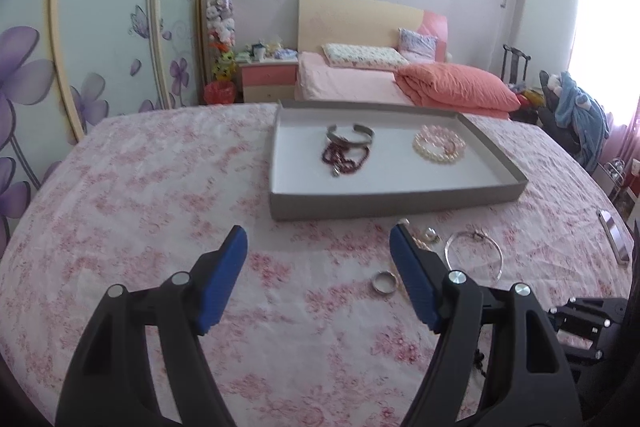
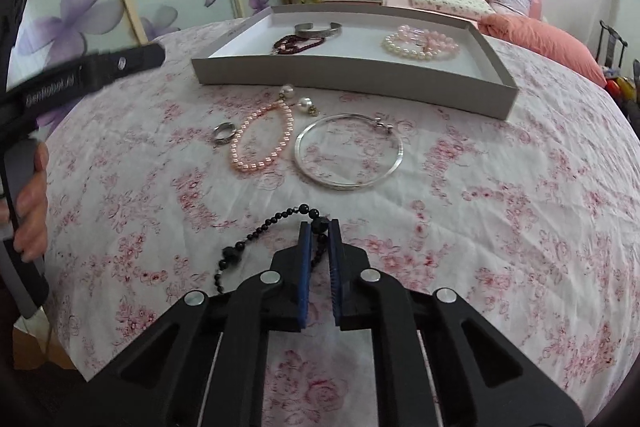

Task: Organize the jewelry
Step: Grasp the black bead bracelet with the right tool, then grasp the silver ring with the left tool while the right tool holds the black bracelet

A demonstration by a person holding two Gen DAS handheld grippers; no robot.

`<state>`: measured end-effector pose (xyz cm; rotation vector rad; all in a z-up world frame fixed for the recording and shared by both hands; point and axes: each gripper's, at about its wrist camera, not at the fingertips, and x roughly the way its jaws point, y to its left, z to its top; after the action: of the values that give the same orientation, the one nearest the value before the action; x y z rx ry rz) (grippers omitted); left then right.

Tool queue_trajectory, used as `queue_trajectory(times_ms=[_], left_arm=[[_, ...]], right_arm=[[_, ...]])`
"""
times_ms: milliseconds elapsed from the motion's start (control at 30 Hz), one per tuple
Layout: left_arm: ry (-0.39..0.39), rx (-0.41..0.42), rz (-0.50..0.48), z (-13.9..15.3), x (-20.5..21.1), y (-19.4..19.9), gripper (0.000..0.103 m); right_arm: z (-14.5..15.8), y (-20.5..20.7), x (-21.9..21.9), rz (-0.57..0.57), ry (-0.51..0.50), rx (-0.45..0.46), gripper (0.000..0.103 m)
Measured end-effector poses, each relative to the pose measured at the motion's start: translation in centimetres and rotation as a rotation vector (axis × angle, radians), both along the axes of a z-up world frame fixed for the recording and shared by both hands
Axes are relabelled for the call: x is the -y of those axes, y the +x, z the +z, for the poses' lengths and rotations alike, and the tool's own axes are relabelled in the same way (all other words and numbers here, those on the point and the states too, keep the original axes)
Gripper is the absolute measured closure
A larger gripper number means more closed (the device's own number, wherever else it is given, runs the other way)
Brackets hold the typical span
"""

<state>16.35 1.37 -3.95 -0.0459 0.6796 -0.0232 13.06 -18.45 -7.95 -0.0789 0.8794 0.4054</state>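
Our right gripper [image 2: 320,227] has its jaws closed on a black bead necklace [image 2: 256,239] lying on the counter [image 2: 500,227] near its front edge, while our left gripper [image 1: 318,239] hovers with its jaws wide apart and empty. Beyond the necklace lie a ring [image 2: 223,133], a pink pearl bracelet [image 2: 262,139] and a silver bangle [image 2: 349,151]. The gray tray [image 2: 352,81] toward the far edge holds a cuff [image 2: 319,29], dark red beads [image 2: 294,44] and pale pearl bracelets [image 2: 420,43].
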Motion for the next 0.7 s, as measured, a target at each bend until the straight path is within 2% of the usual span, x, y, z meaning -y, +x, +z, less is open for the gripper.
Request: queue_trajectory(times_ms=[200,300,433,700], left_arm=[[0.043,-0.074,-0.097,-1.7,1.7,0.4,0.031],[0.079,-0.116,-0.144,-2.8,2.7,0.6,0.031],[0.126,-0.167,-0.172,-4.1,3.5,0.9,0.036],[0.13,-0.234,-0.175,-5.8,3.5,2.4,0.047]], right_arm=[[0.0,1.5,4.0,-0.163,0.009,-0.017,0.095],[0.0,2.0,5.4,-0.202,0.023,-0.025,0.096],[0.0,2.1,5.6,-0.204,0.029,-0.026,0.096],[0.0,2.2,5.3,-0.195,0.044,-0.033,0.096]])
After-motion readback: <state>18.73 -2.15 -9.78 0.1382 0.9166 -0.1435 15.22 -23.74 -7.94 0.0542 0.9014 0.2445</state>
